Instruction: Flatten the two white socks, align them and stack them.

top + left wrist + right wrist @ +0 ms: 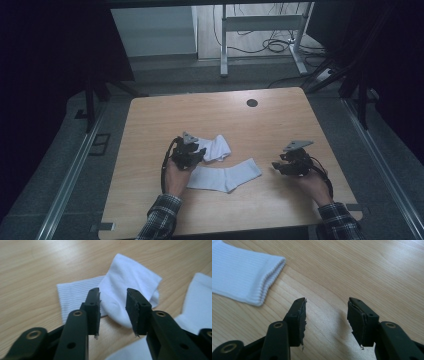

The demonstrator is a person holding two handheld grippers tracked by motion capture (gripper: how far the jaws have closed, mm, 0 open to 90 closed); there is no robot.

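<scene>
Two white socks lie on the wooden table (215, 115). The farther sock (217, 148) (125, 287) is folded over itself; the nearer sock (225, 176) (197, 300) lies flat, its ribbed cuff (244, 277) pointing right. My left gripper (199, 154) (113, 311) hovers open just over the folded sock, with the sock's heel between its jaws and nothing held. To the right of the flat sock's cuff my right gripper (276, 165) (326, 317) is open above bare wood.
A dark round cable hole (252, 103) sits near the table's far edge. Beyond the table stand a white desk frame (260, 30) and loose cables (272, 45) on the floor. Dark curtains flank both sides.
</scene>
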